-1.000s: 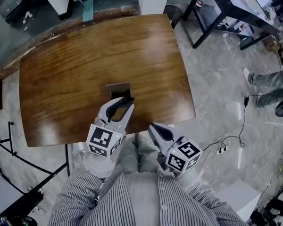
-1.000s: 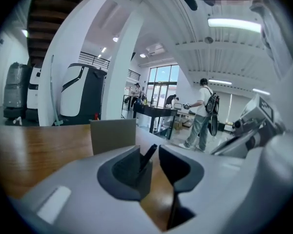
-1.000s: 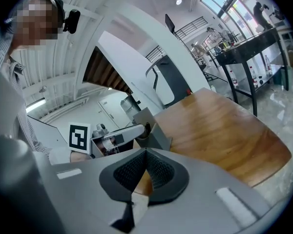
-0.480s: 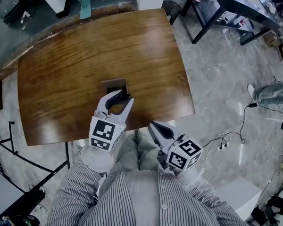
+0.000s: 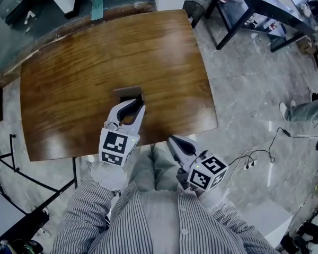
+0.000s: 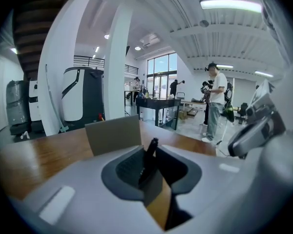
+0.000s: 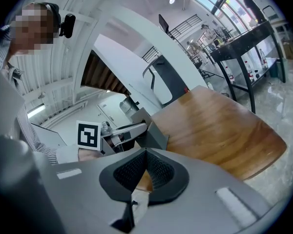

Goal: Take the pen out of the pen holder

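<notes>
A small grey-brown pen holder (image 5: 130,94) stands near the front middle of the wooden table (image 5: 95,52). My left gripper (image 5: 138,108) reaches over its near side. In the left gripper view a black pen (image 6: 149,156) stands upright between the jaws of the left gripper (image 6: 150,165). The jaws are closing and both pads look pressed against the pen, with the holder's far wall (image 6: 112,133) behind. My right gripper (image 5: 175,143) hangs off the table's front edge above the person's lap. It is shut and holds nothing, its pads meeting (image 7: 146,167). The holder (image 7: 155,134) shows from there too.
A black metal table (image 5: 265,9) stands on the tiled floor at the far right, and a cable (image 5: 254,160) lies to the right of me. A person (image 6: 216,101) stands in the hall behind the table. White columns (image 6: 112,57) rise beyond it.
The left gripper's jaws stood wider around the holder's near side half a second ago and have since narrowed onto the pen. The right gripper has stayed put.
</notes>
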`<state>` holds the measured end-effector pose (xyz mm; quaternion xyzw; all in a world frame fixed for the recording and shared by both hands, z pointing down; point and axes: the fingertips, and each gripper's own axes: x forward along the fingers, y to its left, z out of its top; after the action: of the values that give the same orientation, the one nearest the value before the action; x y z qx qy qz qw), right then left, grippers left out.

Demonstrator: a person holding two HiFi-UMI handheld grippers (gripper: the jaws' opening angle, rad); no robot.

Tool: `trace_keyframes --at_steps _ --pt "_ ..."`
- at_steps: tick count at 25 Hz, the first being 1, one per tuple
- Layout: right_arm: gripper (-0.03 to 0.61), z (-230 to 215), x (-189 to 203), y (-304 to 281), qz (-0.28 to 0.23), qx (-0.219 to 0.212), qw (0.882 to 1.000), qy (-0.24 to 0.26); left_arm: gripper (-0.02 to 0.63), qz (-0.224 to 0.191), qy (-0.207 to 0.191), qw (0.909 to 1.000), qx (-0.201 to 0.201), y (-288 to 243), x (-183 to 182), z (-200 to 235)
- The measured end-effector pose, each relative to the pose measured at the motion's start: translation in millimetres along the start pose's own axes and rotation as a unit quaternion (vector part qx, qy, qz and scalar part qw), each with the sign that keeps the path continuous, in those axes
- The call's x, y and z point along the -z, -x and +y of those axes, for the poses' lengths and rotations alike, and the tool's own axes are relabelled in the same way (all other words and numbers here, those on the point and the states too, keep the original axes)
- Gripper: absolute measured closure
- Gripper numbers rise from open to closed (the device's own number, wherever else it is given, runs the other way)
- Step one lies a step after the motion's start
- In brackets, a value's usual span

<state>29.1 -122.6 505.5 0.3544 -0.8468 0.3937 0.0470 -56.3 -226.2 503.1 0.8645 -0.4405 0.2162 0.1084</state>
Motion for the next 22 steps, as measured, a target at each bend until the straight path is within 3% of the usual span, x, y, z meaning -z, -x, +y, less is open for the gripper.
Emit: trace_keyframes --at_steps 8,14,22 --pt "0.578 6 -2 2 -0.006 -0.005 1.000 0.005 0.563 -0.033 0.034 0.9989 0.008 14 -10 4" --pt "0.578 20 -7 0 -0.009 -0.019 1.000 0.021 0.563 -0.107 0.050 0.9930 0.006 38 -37 10" --pt "0.578 41 -27 -2 -0.028 -0.035 0.998 0.052 0.563 -0.159 0.091 0.9831 -0.002 73 -62 18"
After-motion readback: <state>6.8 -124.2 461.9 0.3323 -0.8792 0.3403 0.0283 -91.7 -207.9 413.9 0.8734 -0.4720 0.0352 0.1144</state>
